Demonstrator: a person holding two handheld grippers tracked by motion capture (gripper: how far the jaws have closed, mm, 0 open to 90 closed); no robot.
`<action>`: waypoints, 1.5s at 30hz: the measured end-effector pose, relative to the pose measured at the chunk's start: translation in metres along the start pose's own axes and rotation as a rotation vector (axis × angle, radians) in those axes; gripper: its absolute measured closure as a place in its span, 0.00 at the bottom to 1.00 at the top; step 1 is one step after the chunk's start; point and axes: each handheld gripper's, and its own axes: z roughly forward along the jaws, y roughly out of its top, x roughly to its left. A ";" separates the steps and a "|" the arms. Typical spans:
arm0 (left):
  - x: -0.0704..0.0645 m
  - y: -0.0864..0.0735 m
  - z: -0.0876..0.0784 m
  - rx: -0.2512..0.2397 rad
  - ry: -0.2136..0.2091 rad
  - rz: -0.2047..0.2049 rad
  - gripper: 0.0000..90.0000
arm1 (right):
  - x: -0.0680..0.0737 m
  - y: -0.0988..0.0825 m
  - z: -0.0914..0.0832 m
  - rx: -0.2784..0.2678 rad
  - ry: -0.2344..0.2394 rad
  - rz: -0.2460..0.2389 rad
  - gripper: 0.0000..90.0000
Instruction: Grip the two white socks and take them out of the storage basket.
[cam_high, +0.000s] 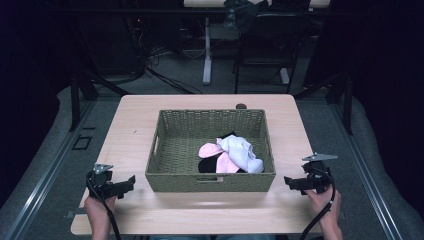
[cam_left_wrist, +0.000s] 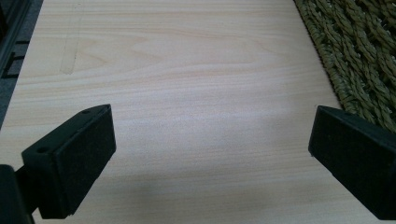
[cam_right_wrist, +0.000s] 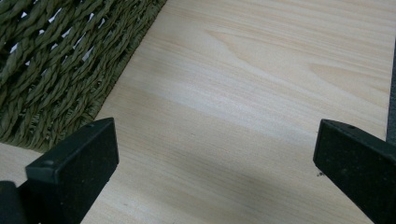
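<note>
A green woven basket (cam_high: 210, 177) stands in the middle of the light wooden table (cam_high: 135, 120). Inside it lie a white sock (cam_high: 242, 152), pink socks (cam_high: 217, 155) and a black sock (cam_high: 206, 165) in a small heap at the right. My left gripper (cam_high: 131, 181) rests on the table just left of the basket's front corner, jaws wide open with bare wood between them (cam_left_wrist: 210, 154). My right gripper (cam_high: 289, 183) sits at the basket's right front corner, also open over bare wood (cam_right_wrist: 215, 158). The basket's wall (cam_left_wrist: 355, 56) edges the left gripper view; the wall (cam_right_wrist: 60, 60) also edges the right gripper view.
A small dark round thing (cam_high: 241, 106) lies at the table's far edge behind the basket. Beyond the table stand a desk leg (cam_high: 207, 50), cables and dark chairs. Grey floor rails (cam_high: 40, 170) run along both sides.
</note>
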 end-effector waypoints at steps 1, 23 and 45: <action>0.000 0.000 0.000 0.000 0.000 0.000 0.01 | 0.000 0.000 0.000 0.000 0.000 0.000 0.00; 0.000 -0.001 0.000 0.000 0.000 -0.004 0.01 | -0.002 0.011 -0.003 0.038 0.036 -0.013 0.00; 0.001 -0.001 0.000 -0.005 -0.006 -0.015 0.01 | -0.008 0.071 -0.028 0.090 0.130 -0.068 0.00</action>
